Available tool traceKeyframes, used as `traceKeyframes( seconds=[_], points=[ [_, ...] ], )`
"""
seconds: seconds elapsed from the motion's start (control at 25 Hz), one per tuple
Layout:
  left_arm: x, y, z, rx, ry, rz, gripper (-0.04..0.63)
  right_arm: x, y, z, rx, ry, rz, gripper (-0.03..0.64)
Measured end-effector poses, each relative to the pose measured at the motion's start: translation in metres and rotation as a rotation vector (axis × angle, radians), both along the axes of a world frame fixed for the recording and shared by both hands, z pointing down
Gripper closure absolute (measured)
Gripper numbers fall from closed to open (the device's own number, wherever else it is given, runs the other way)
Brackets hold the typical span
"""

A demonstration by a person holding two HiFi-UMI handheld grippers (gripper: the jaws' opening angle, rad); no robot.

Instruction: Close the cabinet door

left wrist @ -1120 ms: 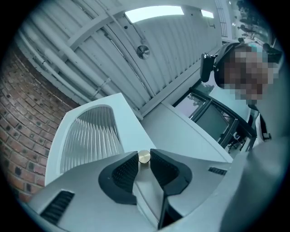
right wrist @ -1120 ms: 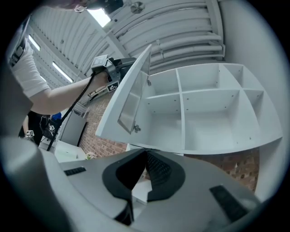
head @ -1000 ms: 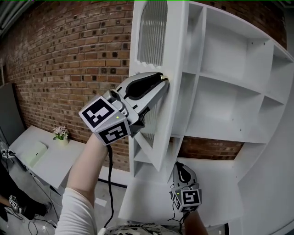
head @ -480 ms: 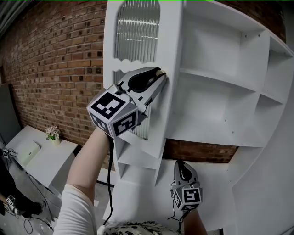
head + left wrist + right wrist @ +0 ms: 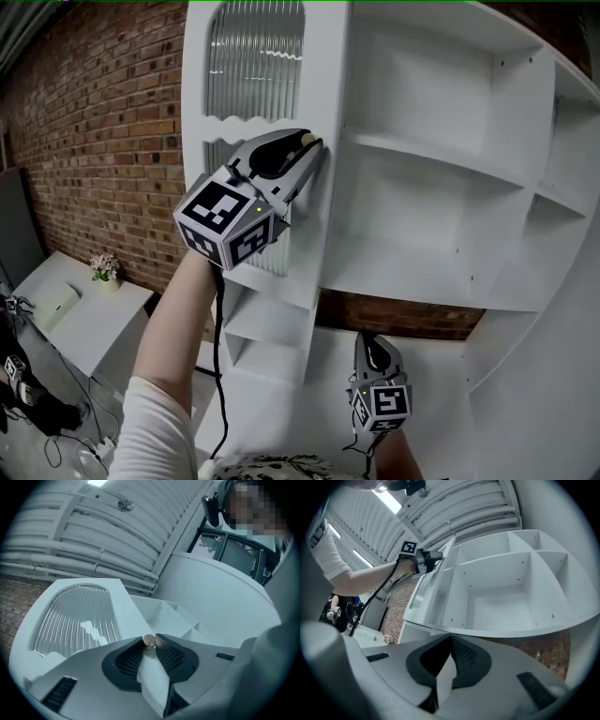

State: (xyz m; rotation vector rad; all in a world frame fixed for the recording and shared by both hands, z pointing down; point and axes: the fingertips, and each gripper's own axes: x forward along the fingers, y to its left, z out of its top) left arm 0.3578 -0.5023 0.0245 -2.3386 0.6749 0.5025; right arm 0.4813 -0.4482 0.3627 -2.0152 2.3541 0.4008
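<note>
Door (image 5: 326,66) has swung from near edge-on to mostly face-on at upper left of the head view, so it is closer to the cabinet (image 5: 441,216) but, I judge, not flush yet. Left tool (image 5: 314,142) is half closed, pinching the knob (image 5: 149,641) at the door's right edge. Right tool (image 5: 372,345), low in frame, is closed and empty.
</note>
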Motion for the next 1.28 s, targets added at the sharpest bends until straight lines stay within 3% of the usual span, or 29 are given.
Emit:
traceKeyframes(
  seconds=[0.52,0.72,0.96,1.08,1.2,1.28],
  points=[
    [0.023,-0.050,0.001,-0.007,0.018,-0.171,0.499,0.029,-0.013,0.027,-0.051,-0.029,-0.017,0.611],
    [0.022,-0.051,0.001,0.001,0.043,-0.176,0.499,0.037,-0.015,0.035,-0.074,-0.041,-0.018,0.611],
    [0.021,-0.048,0.007,-0.076,0.030,-0.123,0.494,0.028,-0.013,0.030,-0.082,-0.013,-0.035,0.611],
    [0.011,-0.042,0.017,-0.071,0.030,-0.126,0.491,0.021,-0.008,0.026,-0.078,-0.011,-0.027,0.611],
    [-0.014,-0.031,0.031,-0.047,0.095,-0.129,0.482,0.012,-0.002,0.028,-0.075,-0.037,-0.001,0.611],
    [-0.036,-0.019,0.054,-0.073,0.127,-0.106,0.485,0.001,0.001,0.032,-0.080,-0.048,0.009,0.611]
  ],
)
